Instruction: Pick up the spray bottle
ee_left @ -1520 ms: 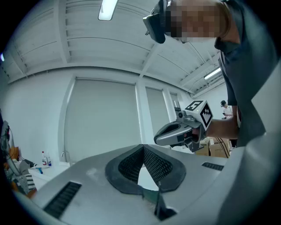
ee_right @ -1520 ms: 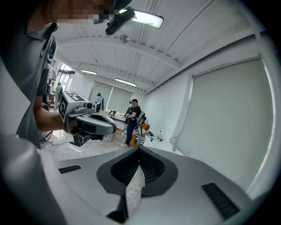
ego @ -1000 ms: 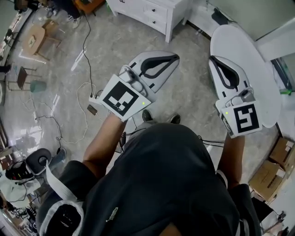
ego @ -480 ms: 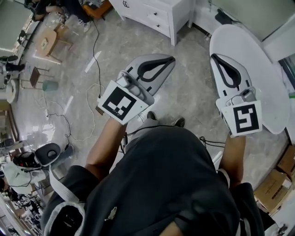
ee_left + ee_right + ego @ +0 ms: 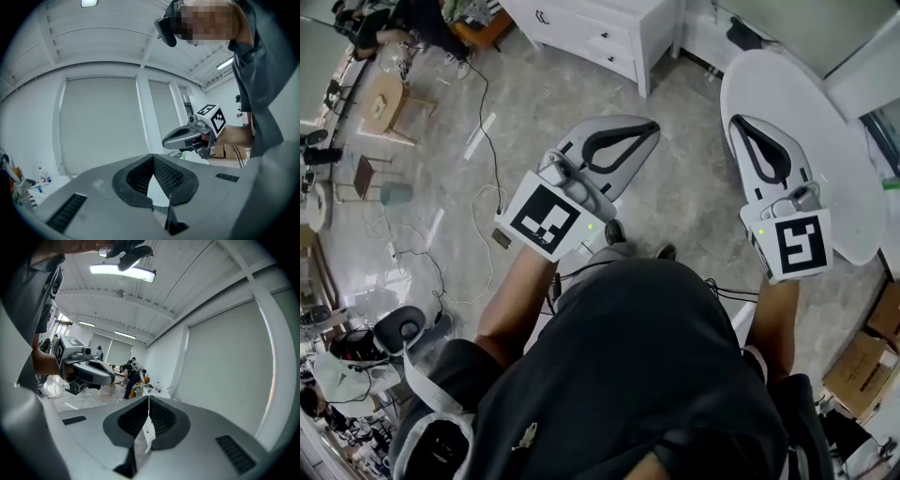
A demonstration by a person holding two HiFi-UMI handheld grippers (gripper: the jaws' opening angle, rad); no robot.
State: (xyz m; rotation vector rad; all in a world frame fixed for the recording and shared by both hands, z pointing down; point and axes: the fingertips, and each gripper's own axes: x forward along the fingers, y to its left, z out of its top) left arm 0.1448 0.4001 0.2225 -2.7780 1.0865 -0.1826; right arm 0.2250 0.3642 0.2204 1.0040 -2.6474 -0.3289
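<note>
Head view first: the left gripper (image 5: 649, 125) and right gripper (image 5: 734, 121) are both closed, tips joined, exactly as a second ago. They ride in much the same spots in frame, while the black stool (image 5: 398, 328), far back and left of the left fingers, has drifted slightly rightward. The right fingers hang over the round white table (image 5: 834, 112); its rim curves just left of their tips and bare top runs on ahead and to the right. The left fingers are over open marble floor (image 5: 684, 169), with the white drawer cabinet (image 5: 609, 33) ahead and well apart and cables (image 5: 483, 178) trailing off to their left. No spray bottle shows plainly. A small green thing (image 5: 891, 183) sits right of the right gripper, past the table's rim, too small to name or to read its axis.

Left gripper view: the pads meet at the tip with nothing between them. The right gripper floats above and right of the tips, clear of them. Small bottles (image 5: 43, 176) stand upright far to the left, too tiny to tell their kind.

Right gripper view: the jaws are pressed together and empty, and the left gripper hangs left of the tips, apart.
</note>
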